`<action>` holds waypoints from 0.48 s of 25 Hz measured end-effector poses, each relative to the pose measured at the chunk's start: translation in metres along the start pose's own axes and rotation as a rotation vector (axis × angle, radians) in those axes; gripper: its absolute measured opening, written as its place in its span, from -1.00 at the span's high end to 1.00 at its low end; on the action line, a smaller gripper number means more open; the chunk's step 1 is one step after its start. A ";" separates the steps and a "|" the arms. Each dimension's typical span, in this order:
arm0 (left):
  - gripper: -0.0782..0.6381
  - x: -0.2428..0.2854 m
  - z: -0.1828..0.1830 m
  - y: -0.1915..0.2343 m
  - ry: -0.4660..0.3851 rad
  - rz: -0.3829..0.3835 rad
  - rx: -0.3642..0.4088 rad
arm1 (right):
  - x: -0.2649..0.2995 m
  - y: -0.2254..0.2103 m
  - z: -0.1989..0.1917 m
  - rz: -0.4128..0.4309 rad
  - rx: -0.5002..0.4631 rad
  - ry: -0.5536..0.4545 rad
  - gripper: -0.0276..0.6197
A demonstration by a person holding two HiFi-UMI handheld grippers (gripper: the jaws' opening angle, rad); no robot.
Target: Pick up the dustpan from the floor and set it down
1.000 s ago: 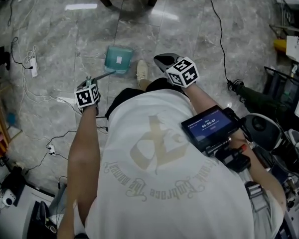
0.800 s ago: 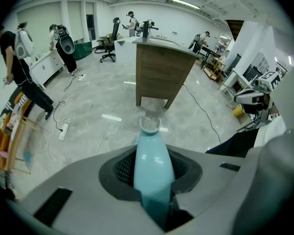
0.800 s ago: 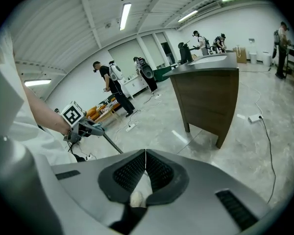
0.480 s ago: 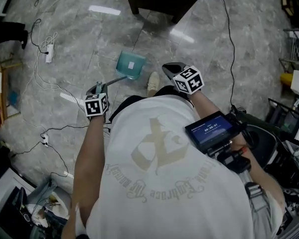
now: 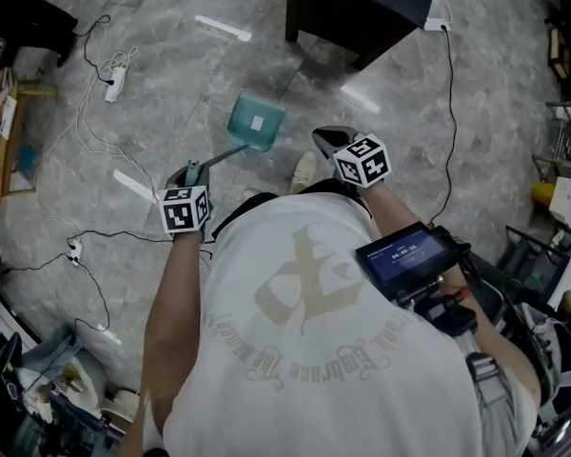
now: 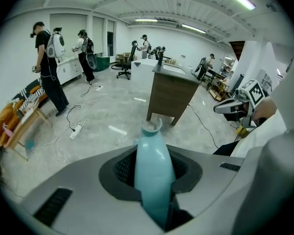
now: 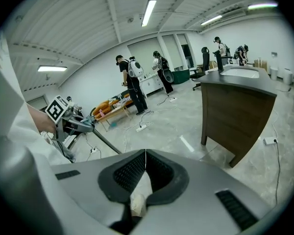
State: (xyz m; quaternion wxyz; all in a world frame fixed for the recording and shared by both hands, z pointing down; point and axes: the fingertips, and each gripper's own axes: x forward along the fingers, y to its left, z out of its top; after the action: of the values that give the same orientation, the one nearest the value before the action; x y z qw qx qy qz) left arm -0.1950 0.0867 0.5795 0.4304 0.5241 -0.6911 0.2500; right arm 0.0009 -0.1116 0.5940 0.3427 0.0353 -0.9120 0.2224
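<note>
Left gripper (image 5: pixel 192 172): jaws part-closed, which I have clamped on the dustpan (image 5: pixel 256 122) handle.
Pan: ahead of the claw, lifted, I judge. Its long axis runs forward-right toward the desk (image 5: pixel 362 8).
Right gripper (image 5: pixel 324 139): jaws together, empty, just beside pan.
Room: bare floor (image 5: pixel 162 74) left of pan. Power strip (image 5: pixel 115 82) farther left, desk leg ahead.

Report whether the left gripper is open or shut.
Shut on the dustpan handle: pads of the left gripper press it from both sides.

White T-shirt (image 5: pixel 266 398), beige emblem (image 5: pixel 305 279) (curved lettering beneath)
</note>
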 end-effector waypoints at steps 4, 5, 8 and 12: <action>0.51 -0.020 -0.002 0.018 -0.045 -0.002 -0.019 | 0.008 0.021 0.017 0.003 -0.028 -0.016 0.86; 0.51 -0.025 -0.002 0.023 -0.056 -0.002 -0.021 | 0.011 0.026 0.021 0.003 -0.033 -0.021 0.86; 0.51 -0.041 -0.004 0.036 -0.084 0.004 -0.043 | 0.018 0.040 0.033 0.006 -0.055 -0.032 0.86; 0.51 -0.059 0.003 0.038 -0.108 0.004 -0.055 | 0.019 0.053 0.047 0.014 -0.077 -0.041 0.86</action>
State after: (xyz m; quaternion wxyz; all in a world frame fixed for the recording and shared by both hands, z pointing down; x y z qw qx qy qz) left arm -0.2271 0.1273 0.5314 0.4060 0.5236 -0.7210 0.2030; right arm -0.0535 -0.0824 0.5544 0.3237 0.0200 -0.9270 0.1886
